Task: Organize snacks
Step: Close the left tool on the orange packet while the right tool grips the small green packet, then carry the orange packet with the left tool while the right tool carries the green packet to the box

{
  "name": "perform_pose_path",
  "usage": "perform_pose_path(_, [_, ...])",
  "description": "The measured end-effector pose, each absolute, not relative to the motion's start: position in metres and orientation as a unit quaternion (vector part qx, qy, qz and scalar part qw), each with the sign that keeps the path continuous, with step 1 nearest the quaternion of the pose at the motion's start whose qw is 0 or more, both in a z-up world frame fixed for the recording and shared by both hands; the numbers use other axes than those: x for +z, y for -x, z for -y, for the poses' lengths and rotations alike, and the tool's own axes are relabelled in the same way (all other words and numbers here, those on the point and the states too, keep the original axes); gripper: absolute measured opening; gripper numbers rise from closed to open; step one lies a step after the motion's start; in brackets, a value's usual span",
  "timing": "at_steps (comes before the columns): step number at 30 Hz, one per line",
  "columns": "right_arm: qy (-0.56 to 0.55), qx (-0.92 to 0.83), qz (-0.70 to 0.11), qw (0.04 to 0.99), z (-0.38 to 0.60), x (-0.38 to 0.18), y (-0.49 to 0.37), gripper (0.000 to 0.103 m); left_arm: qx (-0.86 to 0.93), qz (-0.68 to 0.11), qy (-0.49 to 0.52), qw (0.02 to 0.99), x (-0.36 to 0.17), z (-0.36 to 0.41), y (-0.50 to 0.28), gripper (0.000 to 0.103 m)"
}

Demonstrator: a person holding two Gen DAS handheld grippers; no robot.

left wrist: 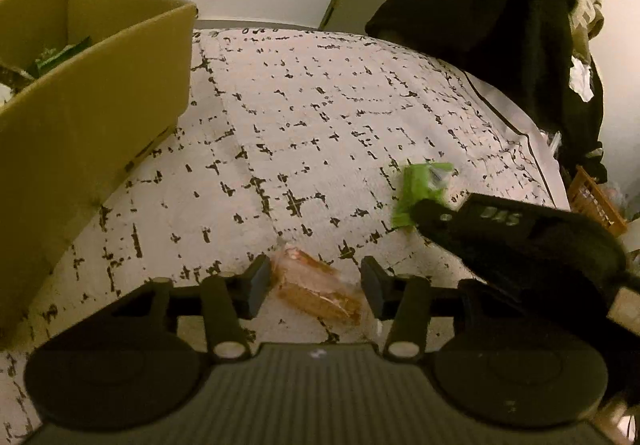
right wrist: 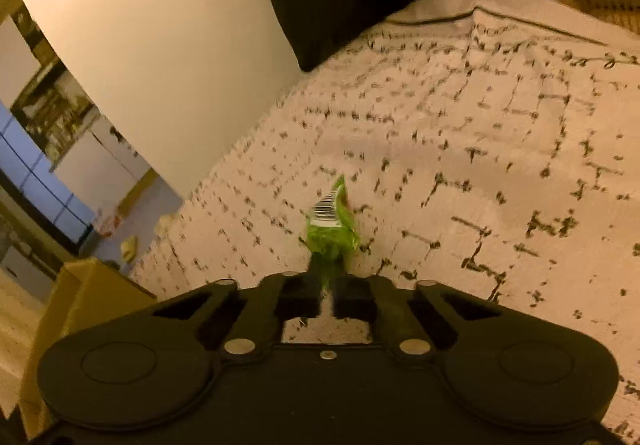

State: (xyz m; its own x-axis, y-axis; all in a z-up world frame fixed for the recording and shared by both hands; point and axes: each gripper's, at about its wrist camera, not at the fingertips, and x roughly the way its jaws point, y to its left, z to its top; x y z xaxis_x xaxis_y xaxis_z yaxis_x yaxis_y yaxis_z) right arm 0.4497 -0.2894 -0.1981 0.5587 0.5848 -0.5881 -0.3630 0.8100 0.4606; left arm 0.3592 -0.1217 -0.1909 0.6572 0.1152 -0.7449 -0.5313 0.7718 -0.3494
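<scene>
An orange-brown wrapped snack [left wrist: 318, 291] lies on the patterned cloth between the fingers of my left gripper [left wrist: 316, 287], which is open around it. My right gripper [right wrist: 328, 295] is shut on the end of a green snack packet [right wrist: 332, 229] with a barcode label, held above the cloth. In the left wrist view the green packet [left wrist: 420, 191] sticks out from the right gripper [left wrist: 420, 211] at the right. A cardboard box [left wrist: 80, 97] stands at the left with green packets inside.
The white cloth with black marks [left wrist: 320, 125] covers the surface. Dark clothing [left wrist: 500, 5] hangs at the back right. A wicker basket [left wrist: 596, 205] sits past the right edge. The box corner [right wrist: 80, 305] shows at lower left in the right wrist view.
</scene>
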Motion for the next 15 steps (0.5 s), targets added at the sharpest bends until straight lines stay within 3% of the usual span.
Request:
perform_pose_path(2, [-0.150, 0.273, -0.375, 0.873, 0.293, -0.193, -0.447, 0.001, 0.185, -0.370, 0.280, 0.866, -0.188, 0.119, -0.356, 0.028])
perform_pose_path(8, [-0.148, 0.288, -0.354, 0.877, 0.295, -0.170, -0.431, 0.000, 0.175, -0.355, 0.283, 0.874, -0.176, 0.108, -0.342, 0.020])
perform_pose_path(15, [-0.142, 0.314, -0.336, 0.877, 0.287, -0.146, -0.411, 0.000, 0.165, -0.330, 0.280, 0.886, -0.151, 0.103, -0.324, 0.019])
